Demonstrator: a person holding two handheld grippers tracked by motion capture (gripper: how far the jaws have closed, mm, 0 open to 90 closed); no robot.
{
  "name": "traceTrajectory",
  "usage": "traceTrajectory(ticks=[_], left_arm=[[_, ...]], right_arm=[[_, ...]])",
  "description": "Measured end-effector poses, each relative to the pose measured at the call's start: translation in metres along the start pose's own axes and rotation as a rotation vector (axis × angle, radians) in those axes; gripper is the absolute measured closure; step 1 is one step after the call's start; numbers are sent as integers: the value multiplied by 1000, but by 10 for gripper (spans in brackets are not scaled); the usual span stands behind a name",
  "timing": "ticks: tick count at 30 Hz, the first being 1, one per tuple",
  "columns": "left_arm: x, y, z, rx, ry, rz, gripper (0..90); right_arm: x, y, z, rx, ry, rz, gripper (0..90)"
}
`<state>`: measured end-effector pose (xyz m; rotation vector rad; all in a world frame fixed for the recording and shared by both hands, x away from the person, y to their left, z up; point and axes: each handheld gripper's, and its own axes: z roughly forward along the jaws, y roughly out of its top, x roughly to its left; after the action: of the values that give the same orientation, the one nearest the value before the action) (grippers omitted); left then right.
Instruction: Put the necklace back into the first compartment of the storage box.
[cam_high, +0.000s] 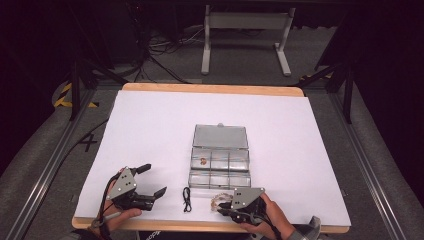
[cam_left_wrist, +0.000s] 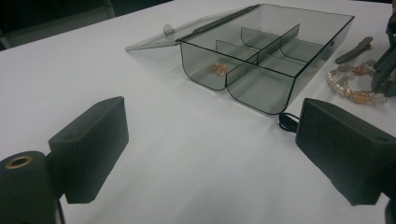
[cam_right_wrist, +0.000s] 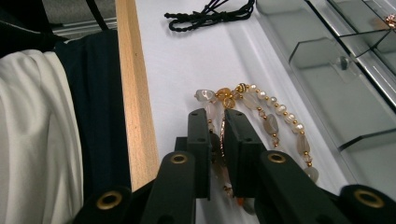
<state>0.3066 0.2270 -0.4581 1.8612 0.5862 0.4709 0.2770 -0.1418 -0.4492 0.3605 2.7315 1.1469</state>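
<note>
An open clear compartment box (cam_high: 240, 161) lies mid-table with its lid (cam_high: 220, 136) folded back. One compartment holds a small orange piece (cam_high: 204, 161). A beaded pearl and gold bracelet (cam_high: 218, 202) lies near the table's front edge. My right gripper (cam_high: 223, 210) is shut on it. In the right gripper view the jaws (cam_right_wrist: 218, 126) pinch a strand of the bracelet (cam_right_wrist: 275, 116). My left gripper (cam_high: 156, 178) stands open at the front left, holding nothing. In its own view its jaws (cam_left_wrist: 210, 149) are wide apart and point at the box (cam_left_wrist: 261, 100).
A black cord (cam_high: 187, 199) lies between the grippers, just in front of the box. A grey hair clip (cam_left_wrist: 355, 50) rests beside the bracelet (cam_left_wrist: 355, 86). The wooden table edge (cam_right_wrist: 135, 93) runs close to the right gripper. White sheet covers the table (cam_high: 150, 125).
</note>
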Motion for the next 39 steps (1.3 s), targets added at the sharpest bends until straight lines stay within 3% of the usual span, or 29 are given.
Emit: traceTrajectory(ticks=[8, 23, 26, 39], left_arm=[[0, 0, 0, 0, -1, -2, 108], [0, 0, 0, 1, 0, -2, 107], [0, 0, 0, 8, -6, -19, 106], [0, 0, 0, 4, -4, -23, 106]], right_arm=[[0, 0, -2, -10, -1, 5, 855], [-2, 19, -37, -178, -56, 25, 857], [-3, 26, -47, -225, -71, 25, 858], [-6, 39, -67, -315, -98, 33, 858]])
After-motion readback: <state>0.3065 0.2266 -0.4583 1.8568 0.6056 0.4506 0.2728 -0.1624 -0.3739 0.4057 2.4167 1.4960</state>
